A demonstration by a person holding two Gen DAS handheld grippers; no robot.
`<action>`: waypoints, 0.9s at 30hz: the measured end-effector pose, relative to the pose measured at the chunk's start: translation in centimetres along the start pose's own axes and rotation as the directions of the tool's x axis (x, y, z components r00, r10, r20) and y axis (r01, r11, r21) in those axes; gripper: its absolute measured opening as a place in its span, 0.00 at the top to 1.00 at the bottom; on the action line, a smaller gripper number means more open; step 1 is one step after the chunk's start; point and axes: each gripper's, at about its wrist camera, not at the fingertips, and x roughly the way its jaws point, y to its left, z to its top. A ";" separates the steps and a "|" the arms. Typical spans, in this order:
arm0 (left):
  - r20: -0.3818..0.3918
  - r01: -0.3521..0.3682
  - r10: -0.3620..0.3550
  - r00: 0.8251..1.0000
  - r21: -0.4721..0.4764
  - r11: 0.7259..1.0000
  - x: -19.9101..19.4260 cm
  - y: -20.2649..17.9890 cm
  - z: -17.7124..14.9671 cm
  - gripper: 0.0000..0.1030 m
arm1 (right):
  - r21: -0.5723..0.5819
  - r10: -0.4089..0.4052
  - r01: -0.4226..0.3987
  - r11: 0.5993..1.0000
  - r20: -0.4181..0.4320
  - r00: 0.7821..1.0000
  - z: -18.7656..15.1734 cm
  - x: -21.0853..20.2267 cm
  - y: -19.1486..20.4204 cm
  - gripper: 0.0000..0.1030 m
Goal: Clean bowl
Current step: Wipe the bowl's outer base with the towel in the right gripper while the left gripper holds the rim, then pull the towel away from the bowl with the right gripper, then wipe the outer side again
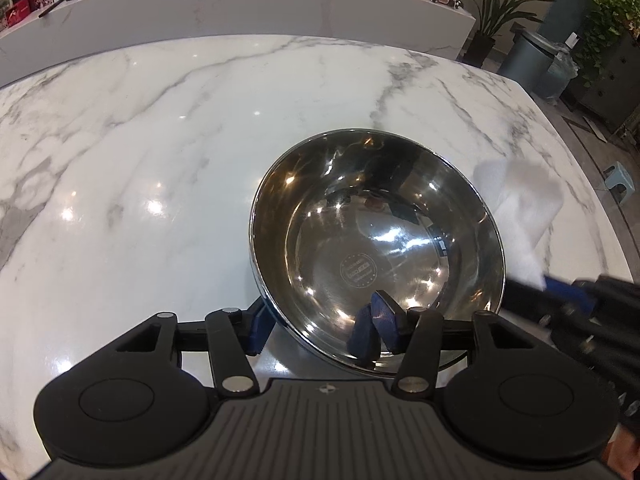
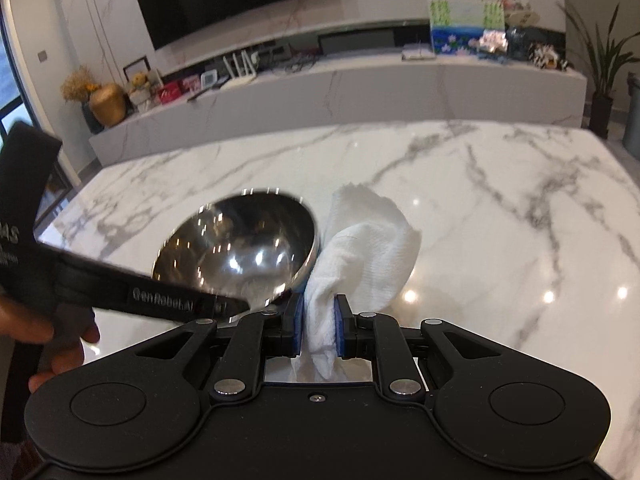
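Left gripper [image 1: 320, 328] clamps steel bowl [image 1: 376, 240] rim, "GenRobot.AI" legible on its side. Right gripper [image 2: 318, 326], beside bowl, pinches white cloth [image 2: 360, 252].

Silver bowl [image 1: 376, 248]; white cloth [image 2: 360, 248]; grey-veined marble table [image 1: 160, 140]

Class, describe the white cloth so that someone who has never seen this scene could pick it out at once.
Start at the big white marble table, then find the shiny steel bowl tilted on it. Just right of the bowl's rim, the right gripper is shut on a crumpled white cloth. It is the only soft, matte, wrinkled thing there, unlike the mirror-bright bowl and glossy veined marble.
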 end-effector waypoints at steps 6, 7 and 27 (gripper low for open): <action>-0.003 -0.001 0.001 1.000 0.007 1.000 -0.1 0.0 0.0 0.51 | -0.027 -0.008 0.006 1.000 -0.059 0.998 -0.8 1.5 0.7 0.86; -0.003 -0.001 0.001 1.000 0.008 1.000 -0.1 0.0 0.0 0.51 | -0.030 -0.010 0.008 1.000 -0.058 0.998 -0.8 1.5 0.8 0.86; -0.006 -0.005 0.006 1.000 0.011 1.000 -0.1 -0.3 0.0 0.51 | -0.110 -0.023 0.026 0.994 0.029 0.999 0.3 -1.3 1.0 0.86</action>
